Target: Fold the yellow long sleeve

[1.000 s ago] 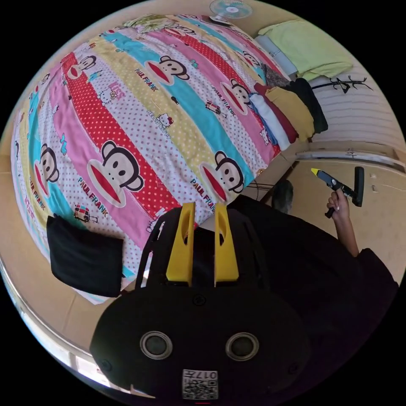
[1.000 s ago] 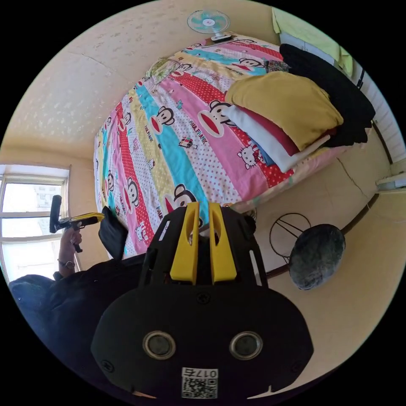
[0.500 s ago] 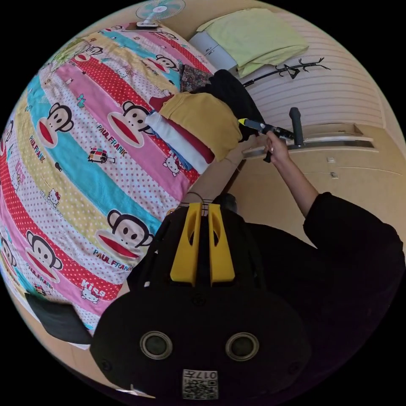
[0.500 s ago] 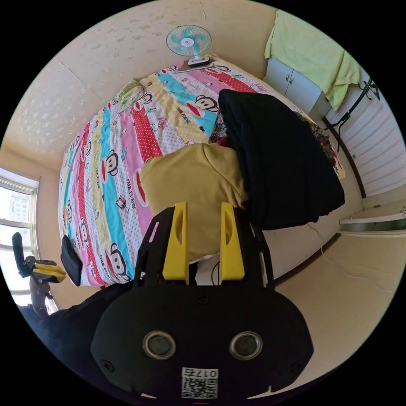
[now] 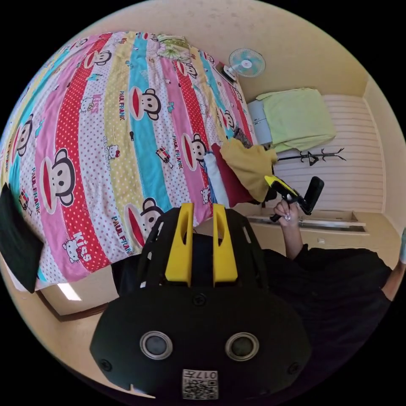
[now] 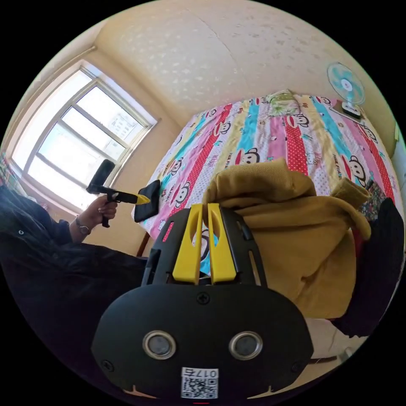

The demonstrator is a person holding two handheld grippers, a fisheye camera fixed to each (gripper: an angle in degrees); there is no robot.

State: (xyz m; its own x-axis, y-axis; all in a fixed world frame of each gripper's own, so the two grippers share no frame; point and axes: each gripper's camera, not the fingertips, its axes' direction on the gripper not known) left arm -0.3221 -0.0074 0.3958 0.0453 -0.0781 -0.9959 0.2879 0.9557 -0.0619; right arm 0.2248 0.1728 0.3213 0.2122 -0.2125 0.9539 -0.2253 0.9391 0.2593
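The yellow long sleeve (image 6: 296, 237) hangs bunched in front of the right gripper (image 6: 205, 207), whose jaws are shut on its edge, lifting it above the bed. In the left gripper view the same garment (image 5: 249, 167) droops from the right gripper (image 5: 272, 181) over the clothes pile at the bed's corner. The left gripper (image 5: 201, 207) is held over the bed's near edge with a small gap between its jaws and nothing in them. It also shows to the left in the right gripper view (image 6: 139, 198), held in a hand near the window.
The striped cartoon bedspread (image 5: 127, 127) covers the bed. White (image 5: 215, 177) and red (image 5: 231, 184) folded clothes lie at its corner, with a black garment (image 6: 380, 262) beside them. A folded black piece (image 5: 17, 245) sits at the other corner. A fan (image 5: 247, 62), green-draped cabinet (image 5: 296, 118) and window (image 6: 72, 139) surround it.
The right gripper's jaws closed on the yellow garment and lifted it off the pile. The left gripper's jaws have parted a little. Both cameras have swung.
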